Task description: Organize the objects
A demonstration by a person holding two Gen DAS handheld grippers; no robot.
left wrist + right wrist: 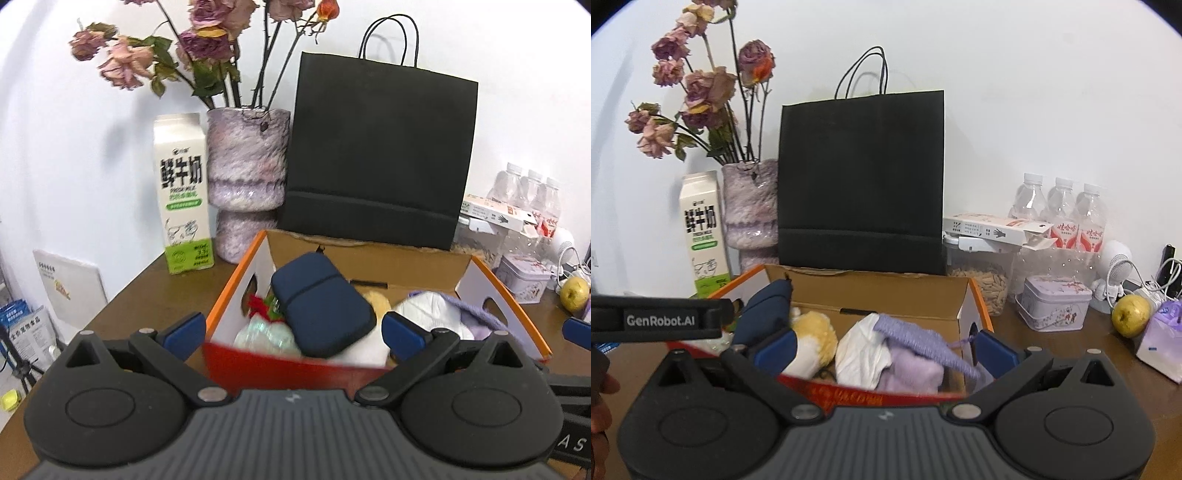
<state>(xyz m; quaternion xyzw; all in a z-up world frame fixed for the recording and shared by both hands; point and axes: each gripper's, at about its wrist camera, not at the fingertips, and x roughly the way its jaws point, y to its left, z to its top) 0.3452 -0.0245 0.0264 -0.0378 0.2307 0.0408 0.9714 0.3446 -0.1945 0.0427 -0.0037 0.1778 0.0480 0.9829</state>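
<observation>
Left gripper (293, 330) and right gripper (884, 349) both have jaws spread wide, empty, side by side, the left slightly ahead.

open cardboard box (964, 295) of soft things before black paper bag (860, 184)

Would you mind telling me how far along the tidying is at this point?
The cardboard box already holds the navy pouch, a plush toy and purple cloth. Both the left gripper and the right gripper are open, holding nothing. The apple and tin are outside it.
</observation>
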